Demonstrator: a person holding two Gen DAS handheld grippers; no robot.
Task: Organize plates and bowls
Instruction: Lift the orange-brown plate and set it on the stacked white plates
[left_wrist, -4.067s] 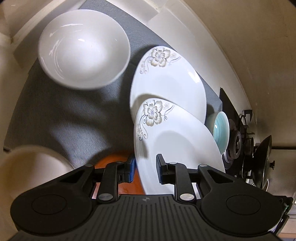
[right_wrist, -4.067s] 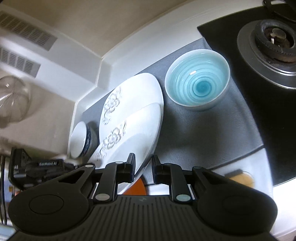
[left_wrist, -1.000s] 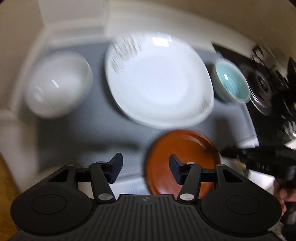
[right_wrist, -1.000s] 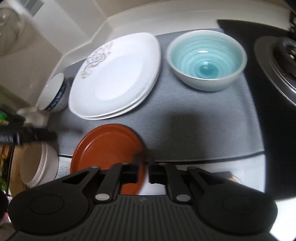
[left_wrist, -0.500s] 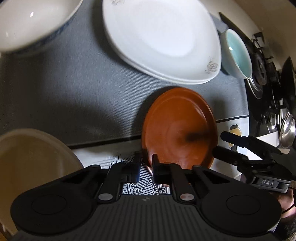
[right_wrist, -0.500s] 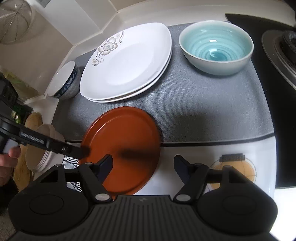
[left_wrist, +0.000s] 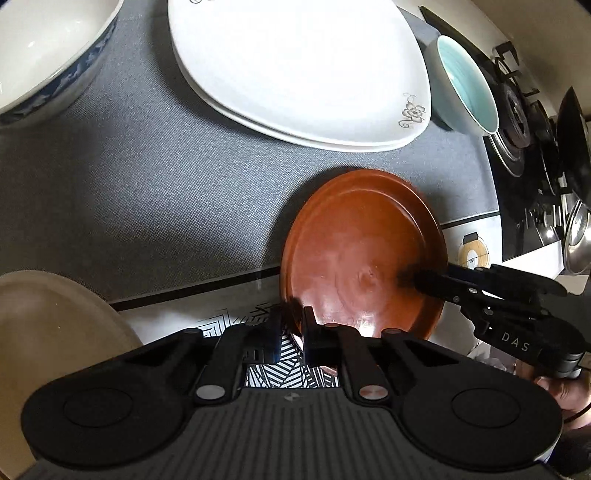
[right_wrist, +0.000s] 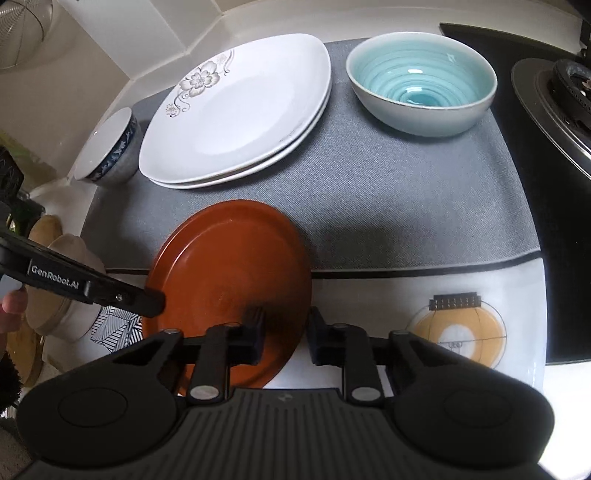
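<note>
The left gripper (left_wrist: 291, 325) has its fingers pinched on the near edge of the brown plate (left_wrist: 358, 258), which sits at the front of the gray mat (right_wrist: 424, 206). The right gripper (right_wrist: 286, 334) has its fingers wide, one above the plate and one past its rim.

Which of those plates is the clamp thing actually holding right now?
The round reddish-brown plate. The left gripper is shut on its near rim, unlike the two stacked white flowered plates, which lie untouched on the grey mat.
</note>
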